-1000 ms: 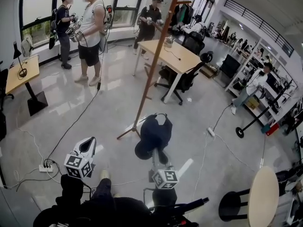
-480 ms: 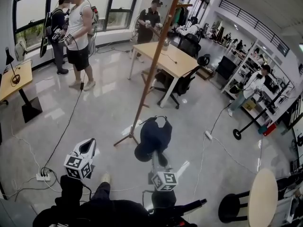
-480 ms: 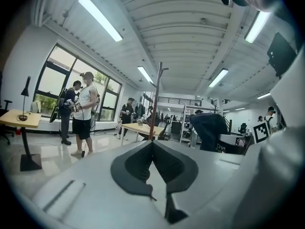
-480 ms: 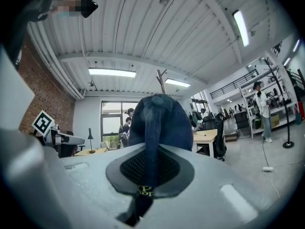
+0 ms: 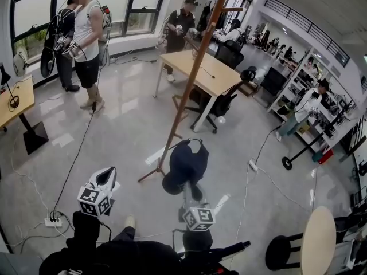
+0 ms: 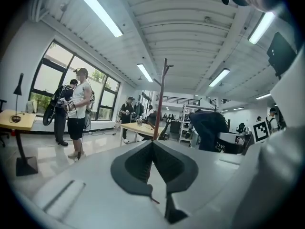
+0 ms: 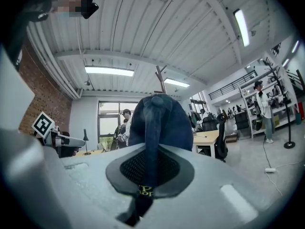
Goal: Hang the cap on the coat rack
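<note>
**A:** In the head view, why is the right tongs [image 5: 187,183] holding the dark navy fabric cap [image 5: 186,160] out ahead?

**B:** It is carrying the cap in mid-air above the floor [image 5: 114,130], just short of the tall brown wooden coat rack [image 5: 189,85]. I judge that is to reach a peg. The cap's long axis is running away from the tongs towards the rack's foot, with the arched strap end farthest.

**A:** And the left tongs [image 5: 106,175]?

**B:** It is hanging well apart at the left, carrying nothing.

**A:** What is the left gripper view showing?

**B:** Its 2 jaws are lying pressed together and empty. The coat rack [image 6: 162,99] is standing straight ahead, and the cap [image 6: 208,128] is floating to the right.

**A:** And the right gripper view?

**B:** The 2 jaws are clamping a fold of the cap [image 7: 159,120]. The crown is rising upright ahead, and only the rack's forked top [image 7: 161,76] is showing above it.
</note>
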The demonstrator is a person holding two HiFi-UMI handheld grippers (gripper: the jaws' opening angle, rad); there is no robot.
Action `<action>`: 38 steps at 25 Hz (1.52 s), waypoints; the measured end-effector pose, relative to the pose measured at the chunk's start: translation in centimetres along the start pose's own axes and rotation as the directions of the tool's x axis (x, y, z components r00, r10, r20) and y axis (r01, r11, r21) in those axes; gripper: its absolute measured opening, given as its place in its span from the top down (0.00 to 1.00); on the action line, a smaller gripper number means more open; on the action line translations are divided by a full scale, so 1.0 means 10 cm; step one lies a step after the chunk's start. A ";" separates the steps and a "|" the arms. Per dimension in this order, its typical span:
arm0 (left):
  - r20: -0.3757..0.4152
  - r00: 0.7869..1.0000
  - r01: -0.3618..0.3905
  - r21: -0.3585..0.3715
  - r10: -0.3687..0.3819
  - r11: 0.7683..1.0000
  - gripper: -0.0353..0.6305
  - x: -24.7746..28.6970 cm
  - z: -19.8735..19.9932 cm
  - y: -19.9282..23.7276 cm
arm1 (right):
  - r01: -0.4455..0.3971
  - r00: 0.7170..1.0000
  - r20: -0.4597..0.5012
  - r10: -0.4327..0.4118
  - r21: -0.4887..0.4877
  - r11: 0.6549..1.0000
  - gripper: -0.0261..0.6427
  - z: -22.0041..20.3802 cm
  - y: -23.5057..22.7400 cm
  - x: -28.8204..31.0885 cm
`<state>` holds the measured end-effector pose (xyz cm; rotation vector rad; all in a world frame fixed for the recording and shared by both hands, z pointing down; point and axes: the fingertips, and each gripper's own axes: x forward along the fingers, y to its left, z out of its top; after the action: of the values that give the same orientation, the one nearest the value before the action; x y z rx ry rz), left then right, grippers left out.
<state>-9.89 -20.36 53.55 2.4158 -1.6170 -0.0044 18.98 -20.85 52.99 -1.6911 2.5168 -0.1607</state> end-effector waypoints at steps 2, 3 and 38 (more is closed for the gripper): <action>-0.003 1.000 0.008 -0.002 -0.008 1.000 0.95 0.10 0.04 0.06 | 0.000 1.000 -0.002 0.000 -0.002 1.000 0.95 0.03 0.02 0.11; -0.005 1.000 0.013 -0.002 -0.013 1.000 0.95 0.16 0.06 0.09 | 0.000 1.000 -0.003 0.000 -0.004 1.000 0.95 0.04 0.02 0.17; -0.049 0.985 0.166 -0.006 -0.166 0.986 0.95 1.41 0.21 0.89 | 0.094 0.989 0.118 -0.085 -0.065 0.993 0.95 0.65 0.17 1.31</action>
<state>-12.77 -36.86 55.04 2.5212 -1.3908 0.0254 13.44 -32.53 45.90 -1.7857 2.3918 0.0189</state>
